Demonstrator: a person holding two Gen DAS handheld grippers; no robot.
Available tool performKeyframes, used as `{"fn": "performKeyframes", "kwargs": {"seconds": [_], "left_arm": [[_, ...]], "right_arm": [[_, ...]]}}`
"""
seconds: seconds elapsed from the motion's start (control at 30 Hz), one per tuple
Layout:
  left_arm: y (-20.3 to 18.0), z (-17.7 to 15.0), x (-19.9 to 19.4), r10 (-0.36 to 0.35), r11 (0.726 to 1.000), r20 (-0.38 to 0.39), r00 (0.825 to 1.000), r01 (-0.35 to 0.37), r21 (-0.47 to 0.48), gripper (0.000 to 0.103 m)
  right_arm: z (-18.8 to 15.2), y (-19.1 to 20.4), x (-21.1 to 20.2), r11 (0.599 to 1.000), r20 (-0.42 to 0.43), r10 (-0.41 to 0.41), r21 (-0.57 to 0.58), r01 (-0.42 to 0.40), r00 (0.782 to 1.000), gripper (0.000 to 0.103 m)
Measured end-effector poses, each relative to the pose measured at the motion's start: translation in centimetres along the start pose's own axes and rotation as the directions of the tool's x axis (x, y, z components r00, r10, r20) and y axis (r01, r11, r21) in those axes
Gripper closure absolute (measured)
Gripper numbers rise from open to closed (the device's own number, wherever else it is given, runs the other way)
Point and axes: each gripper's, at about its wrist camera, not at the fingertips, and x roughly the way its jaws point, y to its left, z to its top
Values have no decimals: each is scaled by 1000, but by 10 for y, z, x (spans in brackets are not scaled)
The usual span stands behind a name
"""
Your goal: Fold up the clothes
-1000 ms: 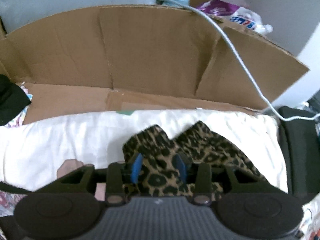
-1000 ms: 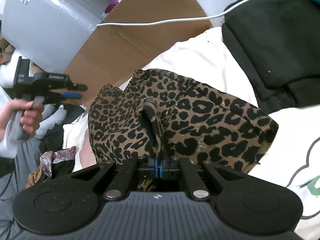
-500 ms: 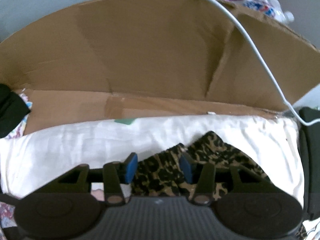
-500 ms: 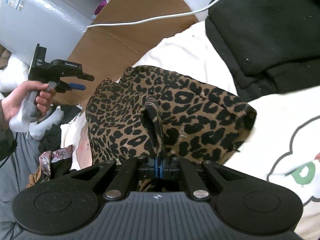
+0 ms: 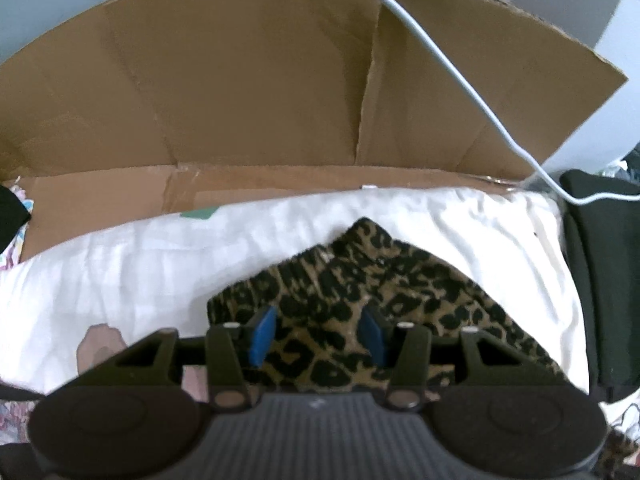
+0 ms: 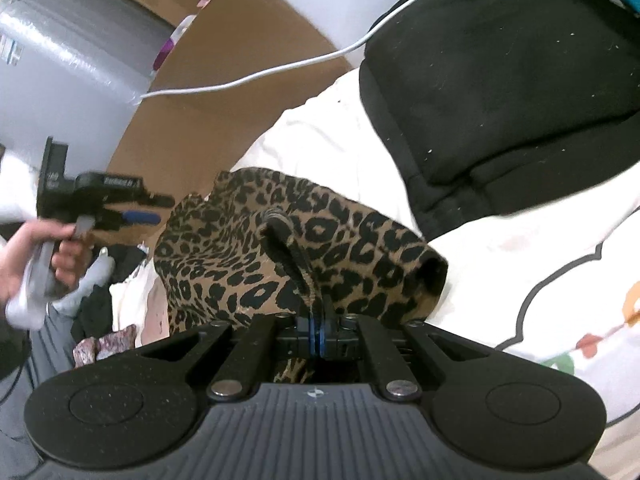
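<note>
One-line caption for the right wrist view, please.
Right gripper shut on a ridge of the leopard-print garment on a white sheet; left gripper open.

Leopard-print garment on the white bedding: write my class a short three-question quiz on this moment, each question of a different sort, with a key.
1. True or false: the right tongs are shut on a fold of the leopard-print garment.
2. Multiple choice: the left tongs are A) shut on the garment, B) open with the garment between and below the fingers, C) shut on the white cable.
3. Fill in: behind the white bedding stands a wall of brown ____.

Key: 1 true; 2 B; 3 cardboard.
</note>
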Motion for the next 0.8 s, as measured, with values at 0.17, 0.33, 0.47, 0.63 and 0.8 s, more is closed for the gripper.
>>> {"fn": "performKeyframes", "kwargs": {"seconds": [0.17,0.33,0.47,0.63,0.8], "left_arm": [[-1,-12,-2,-17,1000,-18,1000,17,-6,52],[-15,-18,-1,-50,999,-29,998,50,19,52],[-29,-21,-1,-86,996,-34,996,86,29,52],[-55,-25,5,-135,990,-48,990,137,41,52],[-85,-27,22,-173,984,-89,981,175,14,52]], "right_arm": [[1,-23,8,996,1,-36,80,36,999,99],[5,-29,0,995,36,-45,92,42,998,91],[10,-35,0,993,49,-58,106,53,997,91],[10,-38,1,994,40,-77,86,74,996,101],[8,-36,0,994,42,-99,59,96,994,102]]}}
